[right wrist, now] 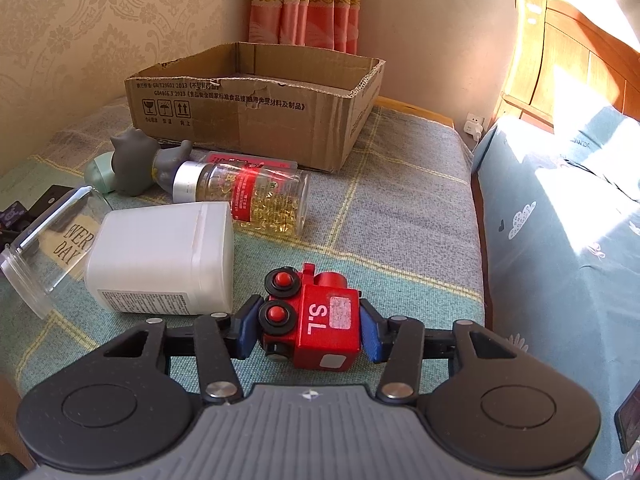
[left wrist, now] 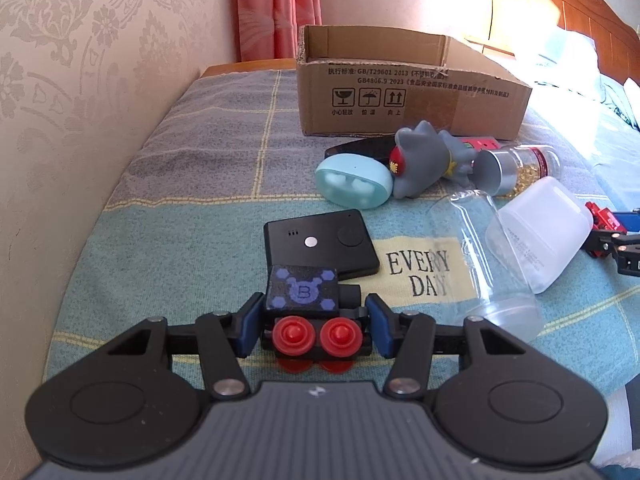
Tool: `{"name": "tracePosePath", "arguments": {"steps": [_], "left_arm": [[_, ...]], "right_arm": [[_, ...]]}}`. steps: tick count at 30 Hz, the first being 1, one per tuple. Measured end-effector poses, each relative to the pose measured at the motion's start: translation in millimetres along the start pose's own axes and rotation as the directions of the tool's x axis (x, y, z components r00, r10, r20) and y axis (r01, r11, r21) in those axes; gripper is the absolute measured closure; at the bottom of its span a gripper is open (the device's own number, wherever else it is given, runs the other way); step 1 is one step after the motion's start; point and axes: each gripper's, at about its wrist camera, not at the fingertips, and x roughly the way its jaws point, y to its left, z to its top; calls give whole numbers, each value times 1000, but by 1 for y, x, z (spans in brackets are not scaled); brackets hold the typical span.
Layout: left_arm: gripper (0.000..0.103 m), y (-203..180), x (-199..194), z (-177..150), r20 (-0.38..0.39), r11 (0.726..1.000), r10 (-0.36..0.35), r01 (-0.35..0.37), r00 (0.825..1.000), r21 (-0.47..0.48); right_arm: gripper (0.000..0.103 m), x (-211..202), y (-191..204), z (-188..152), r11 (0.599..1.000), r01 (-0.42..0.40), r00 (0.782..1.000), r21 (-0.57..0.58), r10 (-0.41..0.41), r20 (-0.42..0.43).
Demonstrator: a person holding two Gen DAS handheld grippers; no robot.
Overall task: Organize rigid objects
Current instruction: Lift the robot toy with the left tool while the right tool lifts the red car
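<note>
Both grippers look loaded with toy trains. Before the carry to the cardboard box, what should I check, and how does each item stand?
1. Left gripper closed on black train: ok, pads touch both sides.
2. Right gripper closed on red train: ok.
3. Trains lifted off the blanket: cannot tell.
4. Cardboard box open-topped: ok.
5. Room inside the box: cannot tell, floor hidden.
6. Path ahead: not ok, white bottle and capsule jar lie between.

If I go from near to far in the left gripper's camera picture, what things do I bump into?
Left gripper around a black toy train → flat black gadget → round blue case → cardboard box → pink curtain.
</note>
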Motion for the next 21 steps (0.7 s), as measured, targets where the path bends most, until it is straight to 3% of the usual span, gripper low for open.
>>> {"name": "tracePosePath", "arguments": {"steps": [11,21], "left_arm": [[53,4,-8,8,-10,999,-18,19,1000,48],[53,5,0,5,-27,999,-10,11,1000,35]], "right_arm": [[50,-9,-1,7,1000,14,1000,-21,-14,-18],[49,-6,1,2,999,17,999,-29,-18,-35]]}}
